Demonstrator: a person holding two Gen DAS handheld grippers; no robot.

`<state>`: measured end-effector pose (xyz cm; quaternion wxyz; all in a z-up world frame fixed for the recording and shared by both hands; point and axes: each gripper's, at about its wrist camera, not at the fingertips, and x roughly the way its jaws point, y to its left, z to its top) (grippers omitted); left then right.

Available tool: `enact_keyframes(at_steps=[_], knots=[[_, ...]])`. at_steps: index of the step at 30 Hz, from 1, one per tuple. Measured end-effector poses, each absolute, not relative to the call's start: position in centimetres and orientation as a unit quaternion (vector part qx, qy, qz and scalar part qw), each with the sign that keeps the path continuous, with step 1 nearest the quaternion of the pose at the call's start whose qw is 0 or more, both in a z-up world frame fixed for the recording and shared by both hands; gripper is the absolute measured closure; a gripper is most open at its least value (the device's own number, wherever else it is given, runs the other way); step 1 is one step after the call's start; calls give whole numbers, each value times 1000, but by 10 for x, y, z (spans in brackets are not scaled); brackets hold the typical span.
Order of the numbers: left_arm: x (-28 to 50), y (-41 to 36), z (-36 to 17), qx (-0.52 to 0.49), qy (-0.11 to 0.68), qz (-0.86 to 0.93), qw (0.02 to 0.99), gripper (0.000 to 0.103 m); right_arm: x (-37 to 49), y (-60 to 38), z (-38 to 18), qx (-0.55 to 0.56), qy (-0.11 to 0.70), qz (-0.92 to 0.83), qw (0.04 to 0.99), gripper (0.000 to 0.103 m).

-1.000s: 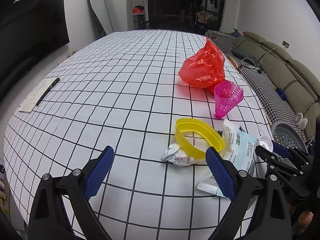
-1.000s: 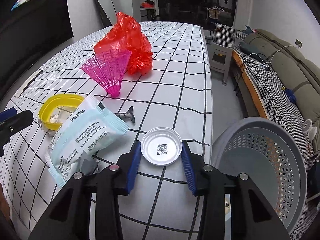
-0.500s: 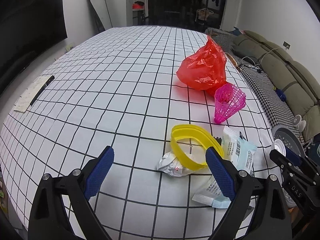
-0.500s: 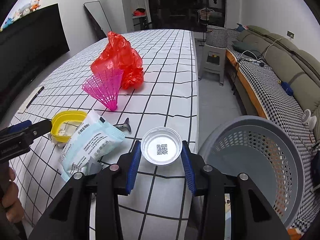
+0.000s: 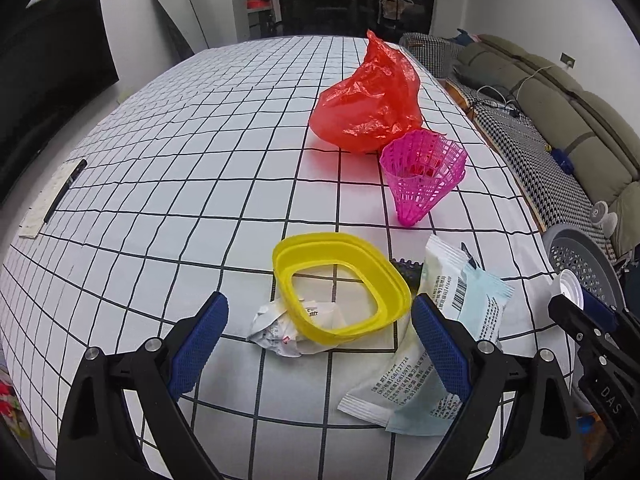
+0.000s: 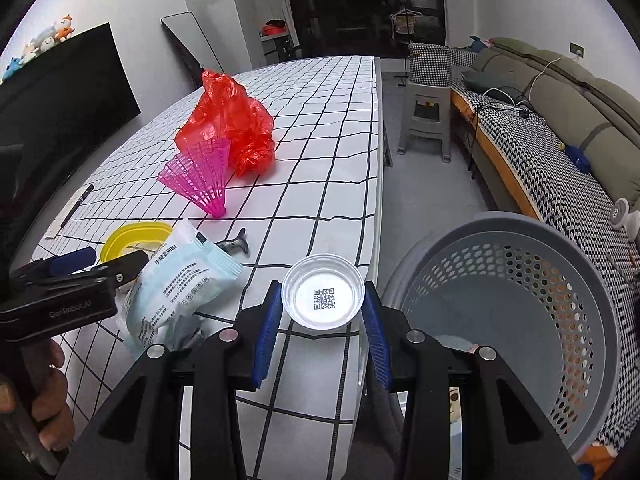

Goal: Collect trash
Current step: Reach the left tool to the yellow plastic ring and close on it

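My right gripper [image 6: 323, 328] is shut on a small clear plastic cup [image 6: 323, 297] with a QR code in its bottom, held above the table's right edge beside the grey perforated basket [image 6: 512, 320]. My left gripper [image 5: 320, 344] is open and empty, its fingers on either side of a yellow plastic ring [image 5: 340, 284] and a crumpled paper wrapper [image 5: 280, 330]. A pale blue packet [image 5: 432, 344] lies right of the ring. A pink plastic shuttlecock [image 5: 420, 176] and a red plastic bag [image 5: 368, 100] lie farther back.
The table has a white cloth with a black grid [image 5: 200, 140]. A pen on paper [image 5: 60, 196] lies at its far left. A small grey fish-shaped item [image 6: 236, 245] lies by the packet. A grey stool [image 6: 426, 120] and sofa [image 6: 560, 120] stand to the right.
My right gripper has carried the cup up and to the right, off the table towards the basket. My left gripper has moved closer to the yellow ring, still open.
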<state>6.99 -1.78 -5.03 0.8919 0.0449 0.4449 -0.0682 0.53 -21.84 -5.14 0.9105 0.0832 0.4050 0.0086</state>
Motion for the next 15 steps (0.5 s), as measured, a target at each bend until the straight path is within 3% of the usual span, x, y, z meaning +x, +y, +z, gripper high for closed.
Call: enact_keyframes(at_steps=[15], knots=[[81, -30, -57, 49, 448, -58, 891, 11, 5, -225, -54, 97, 405, 10, 909, 64]])
